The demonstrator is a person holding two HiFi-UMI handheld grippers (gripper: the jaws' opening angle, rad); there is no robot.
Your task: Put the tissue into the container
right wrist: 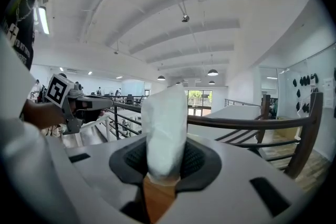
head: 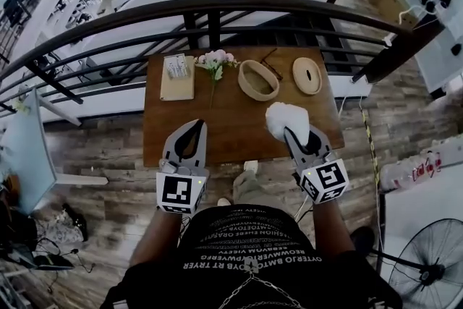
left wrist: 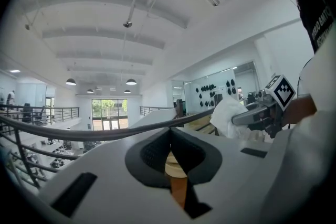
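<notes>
A crumpled white tissue (head: 286, 119) hangs above the front right part of the brown table (head: 231, 134), with my right gripper (head: 294, 134) shut on it. In the right gripper view the tissue (right wrist: 165, 131) stands up between the jaws. The round woven container (head: 258, 79) sits open at the table's far middle, beyond the tissue and a little to its left. Its flat woven lid (head: 307, 75) lies to its right. My left gripper (head: 199, 125) hovers over the front left of the table, shut and holding nothing. The left gripper view also catches the tissue (left wrist: 227, 115).
A wooden tray with a small box (head: 177, 77) lies at the far left of the table. A sprig of pink flowers (head: 215, 61) lies between it and the container. A dark curved railing (head: 217, 7) runs just behind the table, with a drop to the floor below.
</notes>
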